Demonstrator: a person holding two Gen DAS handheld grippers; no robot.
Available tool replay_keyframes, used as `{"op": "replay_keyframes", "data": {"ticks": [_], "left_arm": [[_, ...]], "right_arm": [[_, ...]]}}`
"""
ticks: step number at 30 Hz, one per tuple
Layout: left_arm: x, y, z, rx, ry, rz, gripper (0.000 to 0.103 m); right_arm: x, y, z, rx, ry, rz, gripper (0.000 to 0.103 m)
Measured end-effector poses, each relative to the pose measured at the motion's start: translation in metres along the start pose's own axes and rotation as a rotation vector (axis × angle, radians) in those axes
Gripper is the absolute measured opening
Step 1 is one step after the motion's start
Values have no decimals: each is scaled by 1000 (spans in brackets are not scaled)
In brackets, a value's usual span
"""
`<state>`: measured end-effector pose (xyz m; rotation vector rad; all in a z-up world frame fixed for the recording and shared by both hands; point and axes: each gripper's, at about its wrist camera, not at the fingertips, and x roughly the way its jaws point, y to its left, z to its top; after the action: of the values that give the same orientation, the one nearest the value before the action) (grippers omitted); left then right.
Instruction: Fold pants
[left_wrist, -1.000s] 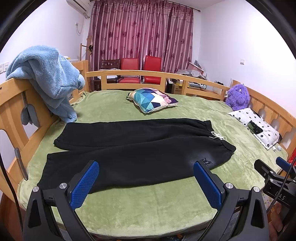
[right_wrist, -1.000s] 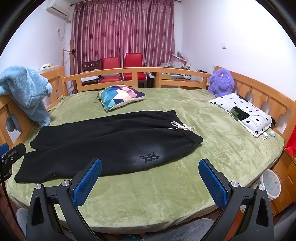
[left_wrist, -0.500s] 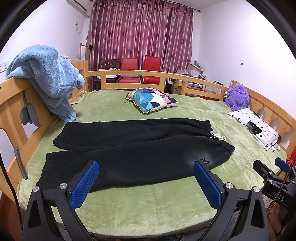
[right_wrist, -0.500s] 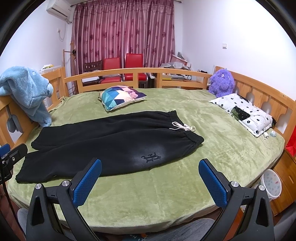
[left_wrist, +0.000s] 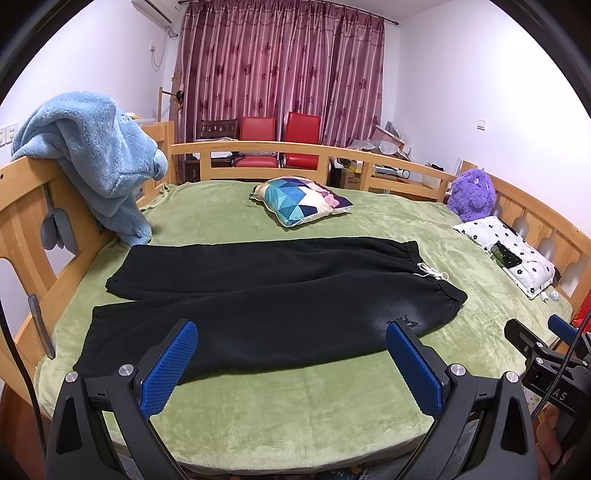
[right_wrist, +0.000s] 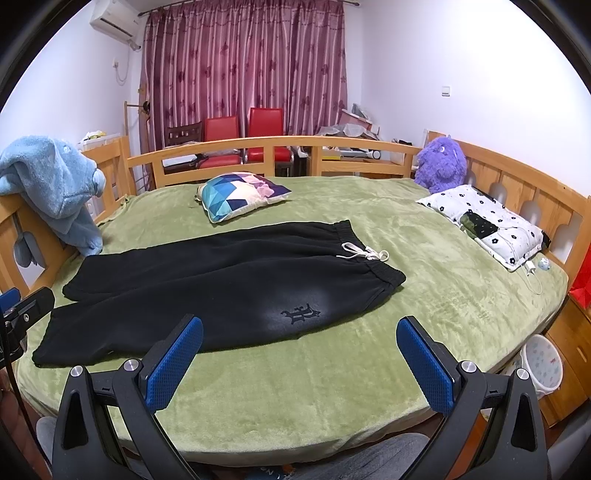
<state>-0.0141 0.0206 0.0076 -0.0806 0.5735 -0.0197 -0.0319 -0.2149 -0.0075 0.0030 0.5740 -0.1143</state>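
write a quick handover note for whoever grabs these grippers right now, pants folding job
Left gripper: open, empty, held over the near edge of the bed, fingers pointing at the near leg.
Right gripper: open, empty, near the embroidered logo.
Black sweatpants: spread flat on the green blanket, legs to the left, waistband with white drawstring to the right.
Done: pants laid out; no fold made.
Left: all folding. Likely first step is bringing one leg over the other, then folding lengthwise.
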Motion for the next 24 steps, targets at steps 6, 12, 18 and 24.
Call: {"op": "replay_keyframes", "data": {"ticks": [6, 12, 18, 24], "left_arm": [[-2, -4, 1, 4, -8, -8, 103], [-5, -7, 2, 3, -10, -10, 103], [-6, -10, 2, 5, -12, -11, 103], [-8, -15, 4, 4, -16, -13, 103]], "right_arm": [[0, -1, 0, 1, 0, 1, 103], [-2, -1, -1, 3, 2, 0, 103], [-2, -3, -4, 10, 6, 0, 103], [-2, -4, -6, 14, -3, 14, 103]]}}
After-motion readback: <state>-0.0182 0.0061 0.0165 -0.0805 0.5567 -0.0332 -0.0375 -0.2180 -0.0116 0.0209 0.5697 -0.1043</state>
